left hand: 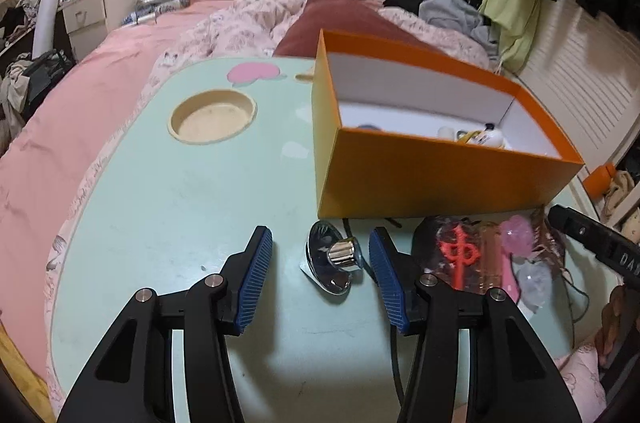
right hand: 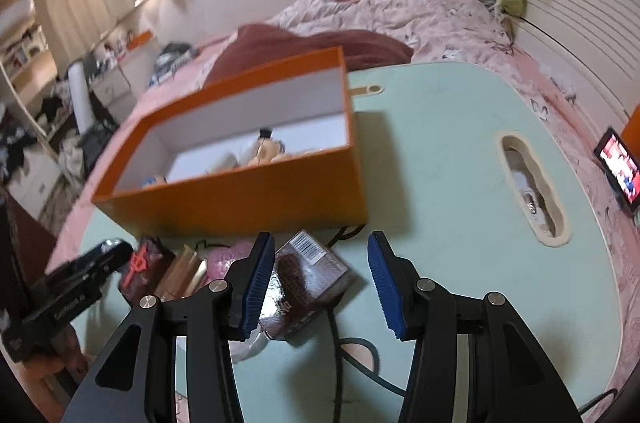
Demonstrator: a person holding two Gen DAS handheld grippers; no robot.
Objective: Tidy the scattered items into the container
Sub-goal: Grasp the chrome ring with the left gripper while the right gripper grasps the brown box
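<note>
A shiny chrome knob on a round base [left hand: 334,261] lies on the mint-green table [left hand: 180,203], between the blue pads of my left gripper [left hand: 320,231]. The pads stand apart from it, so that gripper is open. Behind it sits the open orange box [left hand: 440,183] with small white figures [left hand: 480,137] inside. A clear bag with a red ornament and pink pieces [left hand: 480,255] lies to the right. In the right wrist view, my right gripper [right hand: 320,237] is open over a brown carton with a barcode [right hand: 316,275], in front of the orange box [right hand: 240,199].
The table has a round cup recess [left hand: 212,119] and a long slot [right hand: 532,191]. A black cable [right hand: 352,355] runs under the right gripper. A lit screen [right hand: 618,171] leans at the table's right edge. Pink bedding [left hand: 80,103] and piled clothes [left hand: 452,7] surround the table.
</note>
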